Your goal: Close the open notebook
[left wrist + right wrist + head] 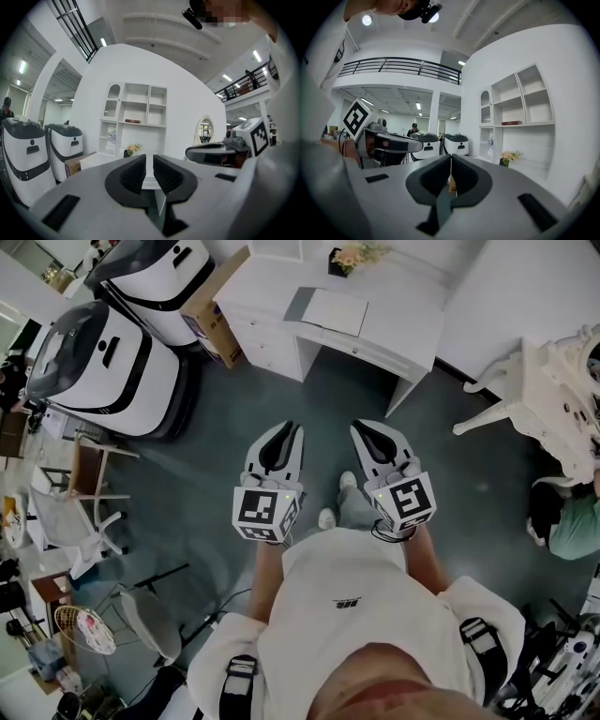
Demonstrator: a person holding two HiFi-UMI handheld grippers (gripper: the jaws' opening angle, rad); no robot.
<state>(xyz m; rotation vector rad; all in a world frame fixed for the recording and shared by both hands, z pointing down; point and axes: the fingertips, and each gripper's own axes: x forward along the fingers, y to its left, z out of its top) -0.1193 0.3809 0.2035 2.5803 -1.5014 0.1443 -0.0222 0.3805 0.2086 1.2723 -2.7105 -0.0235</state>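
white desk point(412, 296) far ahead across the floor, well apart from both claws. open notebook point(337, 313) flat on the desk's near part, left of centre, untouched. left gripper point(149, 160) low by the body, jaws a slit apart, nothing between. right gripper point(450, 160) just beside it, jaws pressed together, empty. likely risks: clipping the desk edge on approach; shoving the cover flat-on and sliding the whole notebook off the near edge instead of folding it; creasing a page.
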